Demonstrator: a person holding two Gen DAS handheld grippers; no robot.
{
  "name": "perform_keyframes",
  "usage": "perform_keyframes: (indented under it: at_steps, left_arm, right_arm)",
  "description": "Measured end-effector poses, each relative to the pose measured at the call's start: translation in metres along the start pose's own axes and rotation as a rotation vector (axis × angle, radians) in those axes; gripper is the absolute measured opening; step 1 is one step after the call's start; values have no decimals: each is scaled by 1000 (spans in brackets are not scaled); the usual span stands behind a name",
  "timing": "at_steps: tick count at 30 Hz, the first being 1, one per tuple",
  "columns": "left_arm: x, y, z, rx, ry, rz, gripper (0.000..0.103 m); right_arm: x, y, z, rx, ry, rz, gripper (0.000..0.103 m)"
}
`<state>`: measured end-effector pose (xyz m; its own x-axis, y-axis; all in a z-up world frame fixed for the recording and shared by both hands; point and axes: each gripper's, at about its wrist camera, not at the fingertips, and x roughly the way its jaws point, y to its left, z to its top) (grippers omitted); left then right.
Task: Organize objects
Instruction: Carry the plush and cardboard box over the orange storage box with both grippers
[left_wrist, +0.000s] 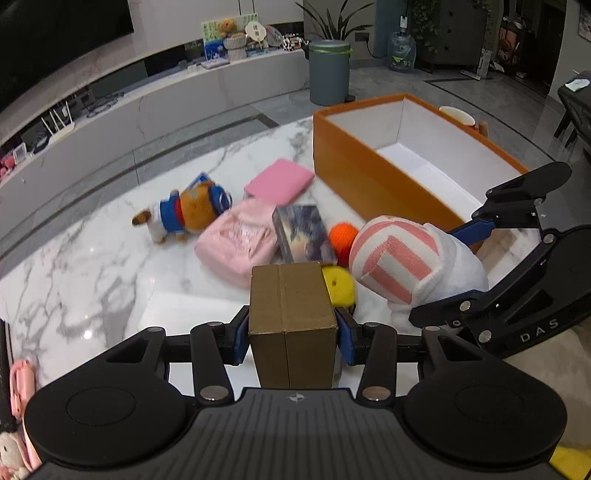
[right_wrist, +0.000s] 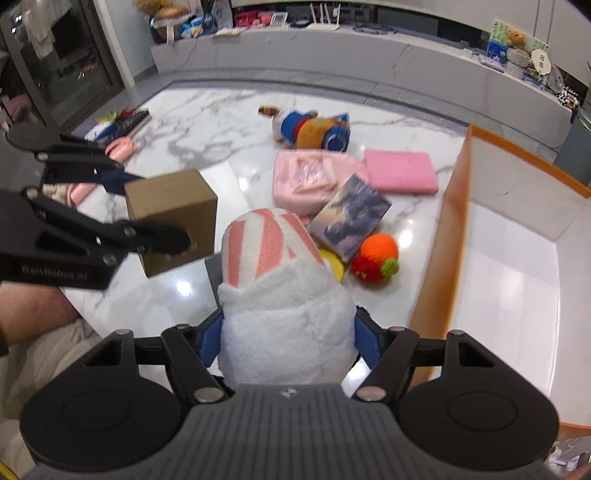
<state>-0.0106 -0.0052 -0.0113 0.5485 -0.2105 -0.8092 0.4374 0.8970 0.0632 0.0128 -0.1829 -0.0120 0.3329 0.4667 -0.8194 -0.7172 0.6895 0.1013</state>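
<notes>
Clearly the left hand-held gripper pinches a cardboard box and the right hand-held gripper squeezes a white plush toy, both above the marble floor left of the orange storage box, whose near wall could snag either load.

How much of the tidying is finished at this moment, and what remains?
Done: nothing yet; the orange box shows only its bare white inside. In hand: the left gripper clamps a cardboard box, and the right gripper holds a white plush toy. Left on the floor: plush dog, pink bag, pink pad, book, orange knitted toy.
</notes>
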Motion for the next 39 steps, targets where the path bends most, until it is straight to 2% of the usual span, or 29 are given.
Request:
perform_keyframes:
  at_steps: [11, 23, 27, 32, 39]
  left_arm:
    - [-11, -42, 53, 51, -91, 12, 52]
    - [-8, -82, 95, 66, -178, -19, 52]
    - [-1, -91, 105, 62, -200, -32, 52]
    - [10, -100, 110, 63, -216, -57, 52]
    - [38, -113, 110, 51, -207, -77, 52]
  right_arm:
    - [-52, -36, 10, 84, -132, -18, 72]
    - [-105, -88, 7, 196, -256, -71, 72]
    - [-112, -101, 4, 230, -279, -124, 72]
    - [-113, -125, -2, 293, -295, -141, 72]
    - [-93, -153, -11, 337, -263, -218, 72]
